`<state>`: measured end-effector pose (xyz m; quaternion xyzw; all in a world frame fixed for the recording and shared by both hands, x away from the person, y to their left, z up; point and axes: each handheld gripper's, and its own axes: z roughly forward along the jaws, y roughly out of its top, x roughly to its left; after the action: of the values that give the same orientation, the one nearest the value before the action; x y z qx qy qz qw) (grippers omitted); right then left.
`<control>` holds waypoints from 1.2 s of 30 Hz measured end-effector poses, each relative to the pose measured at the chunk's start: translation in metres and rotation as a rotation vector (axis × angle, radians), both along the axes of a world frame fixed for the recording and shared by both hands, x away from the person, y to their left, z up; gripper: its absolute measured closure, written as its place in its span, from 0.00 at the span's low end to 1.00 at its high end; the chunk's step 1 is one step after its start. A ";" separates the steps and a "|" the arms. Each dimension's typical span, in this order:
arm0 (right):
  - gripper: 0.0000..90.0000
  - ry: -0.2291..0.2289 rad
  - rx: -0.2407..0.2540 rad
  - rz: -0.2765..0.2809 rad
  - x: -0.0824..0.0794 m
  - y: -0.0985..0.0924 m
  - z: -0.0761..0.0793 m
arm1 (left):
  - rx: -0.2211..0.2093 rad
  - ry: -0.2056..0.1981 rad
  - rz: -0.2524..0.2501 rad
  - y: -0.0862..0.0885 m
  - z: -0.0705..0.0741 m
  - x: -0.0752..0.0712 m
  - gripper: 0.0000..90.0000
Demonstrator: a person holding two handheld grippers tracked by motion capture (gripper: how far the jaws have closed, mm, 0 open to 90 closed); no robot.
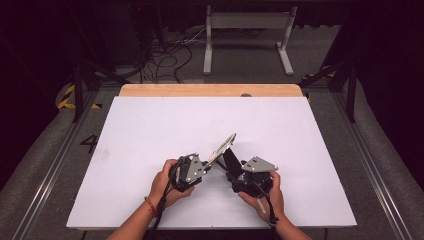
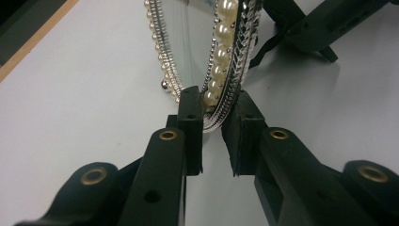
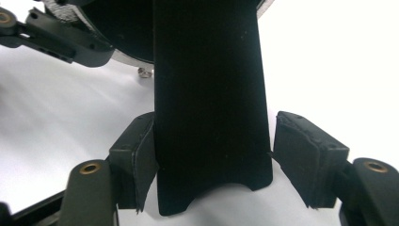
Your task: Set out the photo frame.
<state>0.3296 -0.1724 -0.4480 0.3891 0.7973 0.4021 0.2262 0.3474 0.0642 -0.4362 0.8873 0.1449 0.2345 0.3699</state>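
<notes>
A white desk (image 1: pixel 150 130) stands in a dark room, its far edge a wooden strip. Near the middle of the near edge, the left tongs (image 2: pixel 214 123) are clamped on the rim of a pearl-edged mirror frame (image 2: pixel 225 56), which is tilted up off the desk. The right tongs (image 3: pixel 214 155) stand apart around the frame's black stand leg (image 3: pixel 209 94); the left pad touches it, the right pad is clear. Cables lie on the floor (image 1: pixel 165 60) beyond the far edge.
</notes>
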 end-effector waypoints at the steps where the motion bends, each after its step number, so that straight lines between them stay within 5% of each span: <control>1: 0.36 0.004 0.003 -0.001 0.000 -0.001 0.000 | 0.000 0.002 0.001 0.000 0.000 -0.001 0.87; 20: 0.37 -0.018 -0.043 -0.010 0.000 -0.012 0.002 | -0.003 0.002 -0.012 -0.010 0.001 -0.009 0.84; 27: 0.38 -0.016 -0.047 -0.017 0.001 -0.014 0.003 | -0.030 0.022 -0.017 -0.010 0.000 -0.009 0.82; 30: 0.38 -0.012 -0.045 -0.015 0.001 -0.013 0.002 | -0.077 0.034 -0.051 -0.005 0.004 -0.009 0.80; 36: 0.44 -0.001 -0.053 0.000 -0.002 -0.012 0.000 | -0.074 0.031 -0.062 -0.004 0.005 -0.011 0.79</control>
<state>0.3280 -0.1841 -0.4481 0.3827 0.8076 0.3812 0.2365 0.3362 0.0604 -0.4308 0.8805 0.1317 0.2037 0.4073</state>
